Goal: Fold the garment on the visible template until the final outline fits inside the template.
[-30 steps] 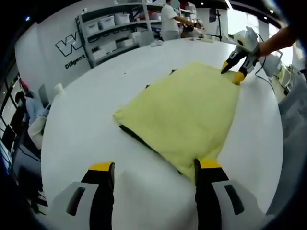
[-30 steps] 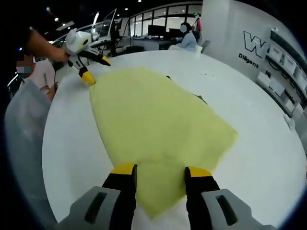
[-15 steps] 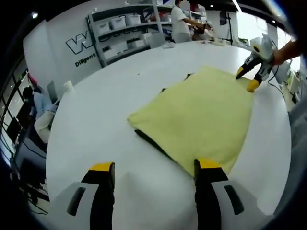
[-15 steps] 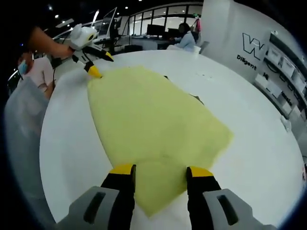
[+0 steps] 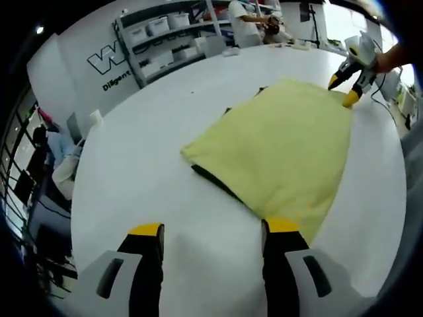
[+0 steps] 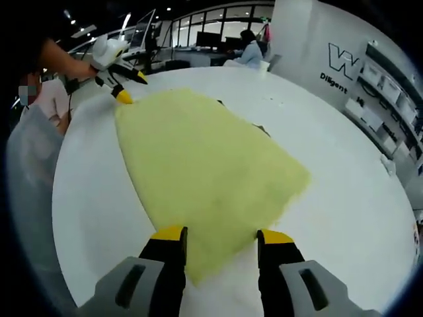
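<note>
A pale yellow garment (image 5: pixel 281 148) lies folded flat on the white table (image 5: pixel 132 145). Dark template edges (image 5: pixel 213 181) peek out along its near side. My left gripper (image 5: pixel 215 231) is open, low over the table, its right jaw at the garment's near corner. My right gripper (image 5: pixel 344 91) is open at the far corner, held by a hand. In the right gripper view the garment (image 6: pixel 198 158) spreads ahead, one corner lying between the open jaws of the right gripper (image 6: pixel 221 234). The left gripper (image 6: pixel 131 87) hovers open at the far corner. A sliver of the template (image 6: pixel 261 129) shows.
Shelves with white bins (image 5: pixel 165 33) stand beyond the table, with people working behind them. A seated person (image 6: pixel 248 49) is at a far desk. The table's edge (image 6: pixel 59 198) curves close on the left, with a person's light clothing (image 6: pixel 26 172) beside it.
Both views have shifted slightly with the hands. The garment lies as before, and both grippers stay open at opposite corners.
</note>
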Motion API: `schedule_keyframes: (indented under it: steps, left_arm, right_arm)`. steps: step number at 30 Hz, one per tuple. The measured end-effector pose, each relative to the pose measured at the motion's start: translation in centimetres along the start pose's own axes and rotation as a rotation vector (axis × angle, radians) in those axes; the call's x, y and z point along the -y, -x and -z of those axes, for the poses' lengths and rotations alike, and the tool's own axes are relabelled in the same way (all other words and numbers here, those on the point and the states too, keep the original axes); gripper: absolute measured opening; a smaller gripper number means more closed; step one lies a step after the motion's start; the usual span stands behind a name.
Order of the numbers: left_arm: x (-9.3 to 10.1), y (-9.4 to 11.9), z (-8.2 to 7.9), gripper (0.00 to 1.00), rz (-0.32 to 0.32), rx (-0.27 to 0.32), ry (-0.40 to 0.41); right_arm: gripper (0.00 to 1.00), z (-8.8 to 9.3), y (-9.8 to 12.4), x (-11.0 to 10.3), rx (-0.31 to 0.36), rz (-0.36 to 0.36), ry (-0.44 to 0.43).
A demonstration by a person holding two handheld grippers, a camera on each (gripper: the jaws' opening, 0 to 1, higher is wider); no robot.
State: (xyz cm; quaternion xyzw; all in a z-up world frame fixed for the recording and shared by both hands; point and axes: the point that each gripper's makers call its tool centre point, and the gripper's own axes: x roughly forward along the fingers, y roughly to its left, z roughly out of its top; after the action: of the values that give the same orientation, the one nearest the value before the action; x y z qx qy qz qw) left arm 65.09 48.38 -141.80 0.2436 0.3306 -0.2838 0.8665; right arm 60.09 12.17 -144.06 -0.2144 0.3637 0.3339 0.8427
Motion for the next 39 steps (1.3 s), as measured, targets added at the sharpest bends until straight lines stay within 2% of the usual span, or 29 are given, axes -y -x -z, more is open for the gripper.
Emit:
schedule_keyframes:
  steps: [2, 7, 9, 11, 14, 18, 23, 33, 36, 39]
  left_arm:
    - [0.2, 0.3, -0.9, 0.61, 0.003, 0.035, 0.003]
    - [0.8, 0.6, -1.9, 0.61, 0.007, 0.065, -0.025]
    - [1.5, 0.5, -1.9, 0.61, 0.025, 0.064, -0.023]
    - [2.1, 0.3, -1.6, 0.61, 0.035, 0.049, -0.072]
    - [2.6, 0.1, -1.3, 0.60, 0.046, 0.042, -0.091]
    - [2.3, -0.5, -0.9, 0.60, 0.045, 0.024, -0.081]
    - [1.7, -0.9, -0.7, 0.62, 0.041, 0.008, -0.065]
    - [1.2, -1.1, -0.5, 0.65, 0.030, -0.007, -0.049]
    - [0.9, -1.0, -0.7, 0.63, 0.016, -0.010, -0.025]
    - [0.5, -1.2, -1.2, 0.62, 0.008, 0.007, -0.015]
  right_arm:
    - [0.38, 0.4, 0.3, 0.0, -0.006, 0.002, 0.011]
    - [0.39, 1.3, 0.7, 0.4, -0.019, 0.016, -0.018]
    - [0.39, 1.5, 0.9, 1.0, -0.018, 0.034, -0.043]
    - [0.39, 1.6, 1.1, 1.4, -0.015, 0.054, -0.082]
    - [0.41, 1.8, 1.3, 2.1, -0.009, 0.082, -0.129]
    - [0.37, 0.8, 1.7, 2.5, 0.047, 0.087, -0.202]
    - [0.37, 1.1, 1.4, 3.3, 0.025, 0.121, -0.223]
    - [0.42, 2.0, 1.8, 4.0, 0.026, 0.143, -0.295]
    - [0.37, 1.4, 2.0, 4.2, 0.060, 0.138, -0.327]
    - [0.35, 1.0, 1.9, 4.5, 0.056, 0.150, -0.319]
